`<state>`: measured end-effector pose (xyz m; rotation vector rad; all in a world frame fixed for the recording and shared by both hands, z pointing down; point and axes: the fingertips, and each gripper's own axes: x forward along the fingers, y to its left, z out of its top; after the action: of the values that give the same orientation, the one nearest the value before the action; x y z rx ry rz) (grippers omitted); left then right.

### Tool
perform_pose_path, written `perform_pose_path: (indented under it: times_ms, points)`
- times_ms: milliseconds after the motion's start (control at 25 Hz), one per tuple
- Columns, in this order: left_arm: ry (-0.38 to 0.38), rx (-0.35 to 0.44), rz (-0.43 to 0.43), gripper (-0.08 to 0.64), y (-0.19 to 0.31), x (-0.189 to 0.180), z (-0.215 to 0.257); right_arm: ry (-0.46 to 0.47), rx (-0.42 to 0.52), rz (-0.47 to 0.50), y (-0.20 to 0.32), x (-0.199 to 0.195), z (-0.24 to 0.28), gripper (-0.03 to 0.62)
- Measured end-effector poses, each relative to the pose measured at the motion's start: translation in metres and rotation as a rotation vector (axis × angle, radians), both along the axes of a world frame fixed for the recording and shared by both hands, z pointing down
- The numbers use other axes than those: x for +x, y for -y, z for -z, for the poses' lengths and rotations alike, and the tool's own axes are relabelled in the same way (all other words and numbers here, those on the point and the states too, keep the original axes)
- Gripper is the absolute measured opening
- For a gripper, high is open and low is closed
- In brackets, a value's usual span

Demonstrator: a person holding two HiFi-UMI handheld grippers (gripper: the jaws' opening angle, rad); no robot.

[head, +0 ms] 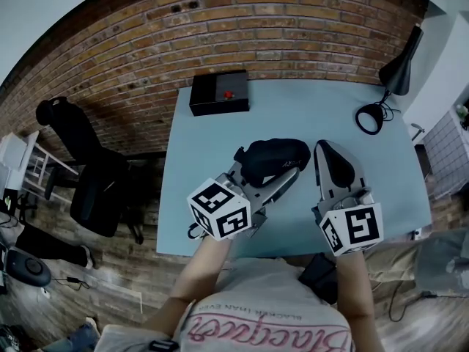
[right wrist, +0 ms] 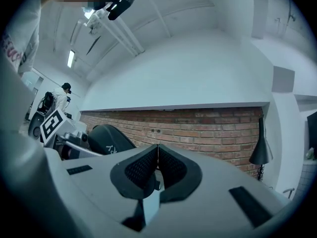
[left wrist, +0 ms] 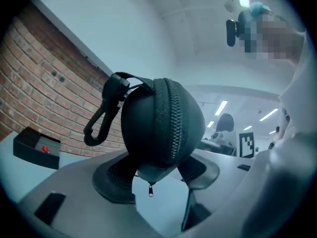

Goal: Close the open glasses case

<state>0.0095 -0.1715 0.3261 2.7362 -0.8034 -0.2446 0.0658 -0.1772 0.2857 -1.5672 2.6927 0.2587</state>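
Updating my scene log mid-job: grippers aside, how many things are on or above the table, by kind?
glasses case: 1
black box: 1
desk lamp: 1
Total: 3

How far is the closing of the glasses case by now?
Done: the halves of the black oval zippered glasses case look shut, zip teeth meeting along the visible edge. In hand: the left tongs grip it; the right tongs are shut and empty. Left: possibly finishing the zip, whose hidden stretch I cannot judge.
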Motion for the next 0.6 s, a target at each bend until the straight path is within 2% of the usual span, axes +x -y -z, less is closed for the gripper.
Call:
perform_pose_path:
  times_ms: [120, 360, 440, 520, 600]
  points:
    - [-0.069, -0.034, -0.038, 0.262, 0.002, -0.007, 0.006, 0.011, -0.027, 0.01, -0.002, 0.006, -0.007, 0.017]
    - [-0.222, -0.126, 0.016, 0.261, 0.018, -0.027, 0.023, -0.02, -0.112, 0.031, -0.014, -0.001, -0.037, 0.018]
    - [-0.249, -0.142, 0.025, 0.259, 0.021, -0.029, 0.03, -0.024, -0.156, 0.054, -0.016, -0.01, -0.05, 0.038]
    - [-0.255, -0.138, 0.022, 0.259, 0.021, -0.028, 0.037, -0.022, -0.2, 0.08, -0.016, -0.021, -0.059, 0.095]
    - [-0.256, -0.135, 0.016, 0.259, 0.019, -0.025, 0.042, -0.016, -0.232, 0.097, -0.015, -0.03, -0.065, 0.106]
